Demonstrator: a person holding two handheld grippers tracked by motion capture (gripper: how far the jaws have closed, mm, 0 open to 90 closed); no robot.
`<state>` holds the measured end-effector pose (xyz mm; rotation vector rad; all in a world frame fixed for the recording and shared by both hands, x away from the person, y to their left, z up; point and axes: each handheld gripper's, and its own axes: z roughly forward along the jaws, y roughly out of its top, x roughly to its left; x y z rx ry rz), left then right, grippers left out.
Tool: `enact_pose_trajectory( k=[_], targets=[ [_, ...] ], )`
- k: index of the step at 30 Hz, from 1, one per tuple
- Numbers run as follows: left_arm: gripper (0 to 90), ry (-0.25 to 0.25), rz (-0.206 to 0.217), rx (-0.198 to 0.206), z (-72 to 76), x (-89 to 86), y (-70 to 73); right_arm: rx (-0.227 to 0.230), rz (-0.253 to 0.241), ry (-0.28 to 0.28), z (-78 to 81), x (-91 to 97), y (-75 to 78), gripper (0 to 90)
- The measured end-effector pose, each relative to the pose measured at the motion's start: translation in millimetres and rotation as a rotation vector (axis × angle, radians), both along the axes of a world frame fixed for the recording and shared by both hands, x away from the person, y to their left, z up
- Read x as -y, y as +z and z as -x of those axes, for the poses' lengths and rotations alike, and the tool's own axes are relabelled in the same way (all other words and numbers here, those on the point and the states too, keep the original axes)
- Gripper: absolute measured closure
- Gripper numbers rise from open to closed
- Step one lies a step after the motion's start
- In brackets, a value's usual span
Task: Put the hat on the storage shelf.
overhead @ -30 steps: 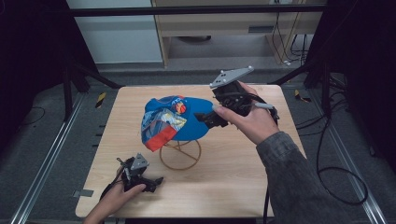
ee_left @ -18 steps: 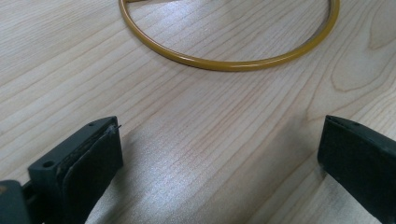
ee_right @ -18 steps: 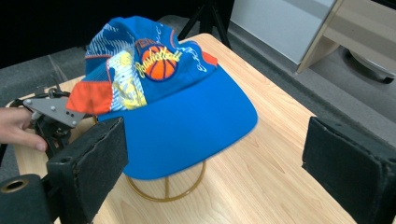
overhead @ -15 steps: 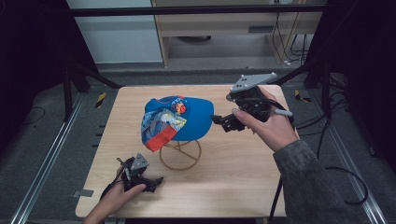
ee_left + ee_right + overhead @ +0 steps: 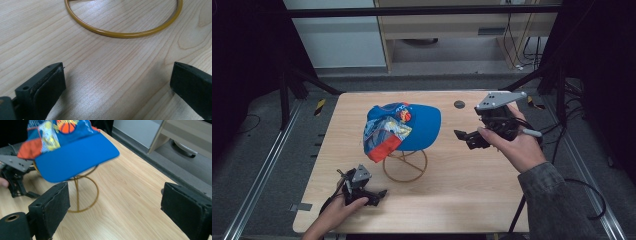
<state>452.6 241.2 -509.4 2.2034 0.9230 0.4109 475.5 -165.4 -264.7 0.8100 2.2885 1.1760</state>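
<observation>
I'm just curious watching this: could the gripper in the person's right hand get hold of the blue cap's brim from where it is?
Probably yes. The right gripper is open, its jaws aimed at the cap on its wire stand, with bare table between them and nothing in the way.

The blue printed cap [image 5: 75, 152] hides the top of the gold wire stand [image 5: 85, 195] ahead of the right gripper's jaws, and the frame's top edge cuts its crown. Ahead of the left gripper's 2 jaws, the stand's gold ring base [image 5: 120, 33] runs past the upper edge.
</observation>
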Motion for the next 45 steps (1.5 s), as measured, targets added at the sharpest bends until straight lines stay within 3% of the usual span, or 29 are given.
enact_pose_trajectory(
  k=[12, 27, 45],
  targets=[
    [0.0, -0.01, -0.003, -0.002, -0.7, -0.6, 0.1, -0.018, 0.05, -0.05, 2.8, 23.3, -45.2, 10.2],
    [0.0, -0.007, 0.001, -0.002, -0.2, -0.5, -0.2, -0.064, 0.049, -0.112, -2.3, 52.1, -112.2, 13.0],
    [0.0, -0.007, 0.001, -0.002, -0.2, -0.4, -0.1, -0.156, 0.039, -0.13, -6.8, 49.5, -181.9, 13.3]
  ],
)
